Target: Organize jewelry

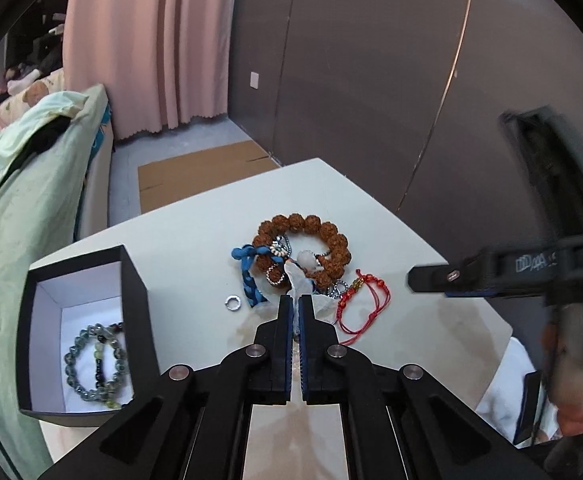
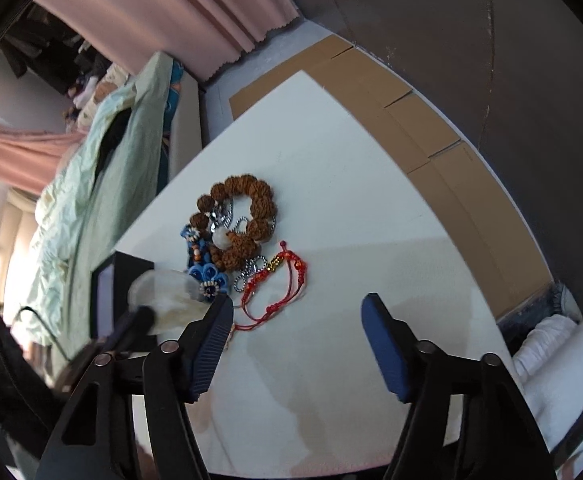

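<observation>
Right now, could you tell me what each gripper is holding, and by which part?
The left gripper is shut on a translucent white bangle, pinching its near rim. The right gripper is open and holds nothing.

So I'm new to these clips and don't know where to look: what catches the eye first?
The heap of jewelry mid-table: a chunky brown bead bracelet tangled with a blue braided cord, with a red string bracelet just right of it. The left gripper is shut on a pale translucent piece at the heap's near edge. Left of it, the black box already holds green bead bracelets.
</observation>
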